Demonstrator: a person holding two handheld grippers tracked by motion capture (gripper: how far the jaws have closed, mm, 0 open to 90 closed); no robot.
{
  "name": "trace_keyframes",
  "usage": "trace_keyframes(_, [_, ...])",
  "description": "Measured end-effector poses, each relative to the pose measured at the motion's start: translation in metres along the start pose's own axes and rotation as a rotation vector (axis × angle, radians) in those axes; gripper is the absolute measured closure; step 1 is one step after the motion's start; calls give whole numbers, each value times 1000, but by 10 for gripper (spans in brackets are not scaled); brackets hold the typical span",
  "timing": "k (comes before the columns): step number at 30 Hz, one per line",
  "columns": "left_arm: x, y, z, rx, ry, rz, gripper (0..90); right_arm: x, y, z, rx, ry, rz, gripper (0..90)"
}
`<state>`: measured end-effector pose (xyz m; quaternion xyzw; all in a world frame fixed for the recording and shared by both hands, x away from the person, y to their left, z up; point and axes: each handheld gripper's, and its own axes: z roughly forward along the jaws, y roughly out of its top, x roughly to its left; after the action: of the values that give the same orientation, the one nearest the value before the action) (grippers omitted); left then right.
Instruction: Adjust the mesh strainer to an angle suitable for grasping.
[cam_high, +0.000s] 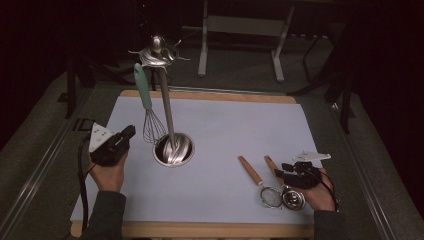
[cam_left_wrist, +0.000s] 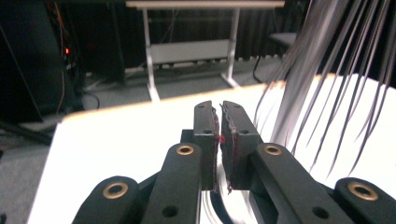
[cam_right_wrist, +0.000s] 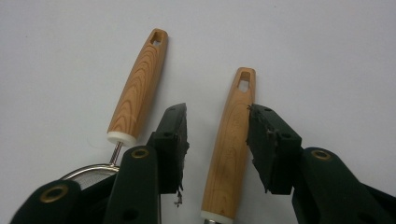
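The right gripper, jaws spread, straddles one wooden handle; closing crooked could knock the strainer alongside. The left gripper stands nearly pressed together, empty.

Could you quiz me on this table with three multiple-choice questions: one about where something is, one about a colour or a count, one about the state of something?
1. Where is the whisk?
A. Hanging on the metal stand
B. Flat on the mat near the right hand
C. On the floor

2. How many wooden-handled utensils lie on the white mat?
A. One
B. Two
C. Four

3. How do the jaws of the right gripper stand?
A. Pressed shut on nothing
B. Apart, with a wooden handle between them
C. Clamped on the whisk

Answers:
1 A: its green handle hangs from a hook at the stand's top.
2 B: the strainer and a second utensil lie side by side.
3 B: the right gripper view shows gaps on both sides of the handle.
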<state>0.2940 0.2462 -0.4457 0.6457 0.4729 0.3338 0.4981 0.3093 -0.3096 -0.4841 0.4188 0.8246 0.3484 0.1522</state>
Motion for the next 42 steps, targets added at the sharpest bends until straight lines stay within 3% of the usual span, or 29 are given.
trace_keyframes(6, [-5,-38,6,54,-19,-47,843,1,0,1,3,1,-3,577])
trace_keyframes(10, [-11,-49,6,73,-33,-48,831,2,1,2,8,4,-8,581])
trace_keyframes(13, [-18,-66,6,112,-45,-29,822,5,2,3,10,8,-18,586])
trace_keyframes(19, [-19,-86,7,170,-57,-36,811,8,4,6,28,16,-30,612])
trace_keyframes(24, [-16,-90,8,182,-54,-50,807,11,7,8,36,31,-39,629])
trace_keyframes(31, [-19,-95,10,192,-54,-39,796,23,14,17,87,51,-89,634])
trace_keyframes(34, [-21,-95,10,198,-53,-11,793,26,16,19,98,63,-78,633])
trace_keyframes(37, [-22,-95,10,201,-54,-4,789,27,17,20,109,72,-76,633])
trace_keyframes(39, [-23,-95,10,199,-54,-3,789,28,17,22,104,116,-62,635])
trace_keyframes(42, [-23,-95,10,200,-52,4,789,27,17,22,116,124,-55,638])
